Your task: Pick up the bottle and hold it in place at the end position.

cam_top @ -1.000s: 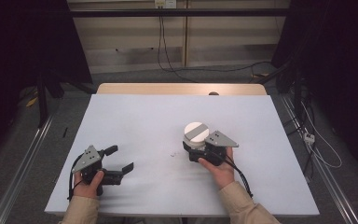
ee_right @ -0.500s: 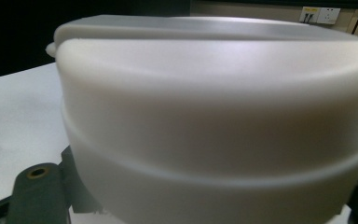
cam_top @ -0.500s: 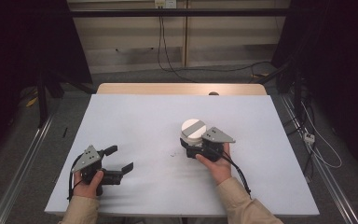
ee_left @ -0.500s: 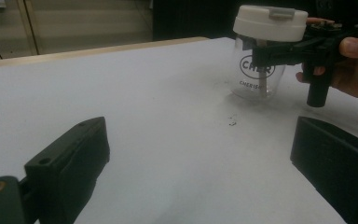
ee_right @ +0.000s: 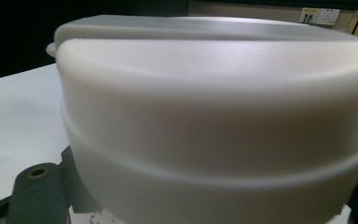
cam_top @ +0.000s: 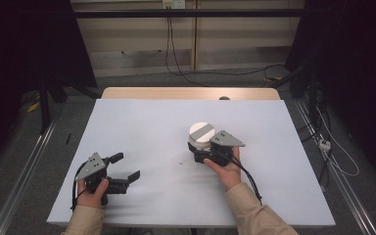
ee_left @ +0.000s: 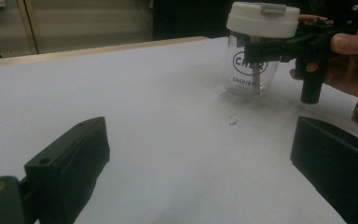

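A clear jar [cam_top: 199, 142] with a white lid [cam_top: 201, 131] and dark lettering stands upright at the table's middle right. My right gripper [cam_top: 199, 148] is shut on its glass body just below the lid, with a hand behind it. In the left gripper view the jar [ee_left: 253, 70] sits at the upper right, with the right gripper [ee_left: 261, 50] clamped across it. Its base is at the table or barely above it; I cannot tell which. The white lid [ee_right: 214, 107] looms close in the right gripper view. My left gripper [cam_top: 126, 166] rests open near the front left, nothing between its fingers [ee_left: 70, 158].
The white table [cam_top: 142, 127] has a wooden strip [cam_top: 191, 93] along its far edge. A small dark speck [cam_top: 181, 162] lies on the table just left of the jar. Cables run over the floor behind and to the right.
The right gripper has carried the jar a little to the left and away from the person. The left gripper has stayed in place, still open.
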{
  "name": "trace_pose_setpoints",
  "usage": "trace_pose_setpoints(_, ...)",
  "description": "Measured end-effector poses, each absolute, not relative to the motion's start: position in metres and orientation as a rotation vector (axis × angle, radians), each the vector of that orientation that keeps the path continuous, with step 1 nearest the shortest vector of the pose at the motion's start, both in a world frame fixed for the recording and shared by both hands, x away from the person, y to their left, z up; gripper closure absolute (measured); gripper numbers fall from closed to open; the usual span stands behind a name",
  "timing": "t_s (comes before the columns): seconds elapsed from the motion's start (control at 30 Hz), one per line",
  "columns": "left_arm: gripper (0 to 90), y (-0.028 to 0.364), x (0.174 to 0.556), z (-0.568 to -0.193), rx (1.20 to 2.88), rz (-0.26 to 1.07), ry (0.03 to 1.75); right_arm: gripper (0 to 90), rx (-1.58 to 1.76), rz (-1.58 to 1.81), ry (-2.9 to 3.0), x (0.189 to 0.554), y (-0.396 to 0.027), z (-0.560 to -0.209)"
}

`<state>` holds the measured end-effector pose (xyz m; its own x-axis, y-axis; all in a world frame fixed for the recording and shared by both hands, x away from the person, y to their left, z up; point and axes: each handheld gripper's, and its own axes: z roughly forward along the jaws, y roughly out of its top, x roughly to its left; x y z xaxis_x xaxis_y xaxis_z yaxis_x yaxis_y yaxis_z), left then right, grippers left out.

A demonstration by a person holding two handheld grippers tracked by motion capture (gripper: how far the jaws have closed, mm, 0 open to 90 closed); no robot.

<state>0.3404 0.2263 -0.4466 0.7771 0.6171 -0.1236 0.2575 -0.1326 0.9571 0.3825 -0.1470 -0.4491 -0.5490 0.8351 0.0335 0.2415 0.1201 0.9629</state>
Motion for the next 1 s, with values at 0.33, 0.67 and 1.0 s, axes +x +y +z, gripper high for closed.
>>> trace_pose_setpoints(0.33, 4.2, 0.226, 0.341, -0.447, 1.718, 0.354, 0.689, 18.5, 1.038, 1.458, 1.868, 0.389, -0.144, -0.447)
trace_pose_setpoints(0.67, 4.2, 0.226, 0.341, -0.447, 1.719, 0.353, 0.688, 18.4, 1.028, 1.464, 1.875, 0.396, -0.138, -0.447)
trace_pose_setpoints(1.0, 4.3, 0.226, 0.341, -0.447, 1.718, 0.354, 0.689, 18.5, 1.034, 1.475, 1.875, 0.405, -0.132, -0.448)
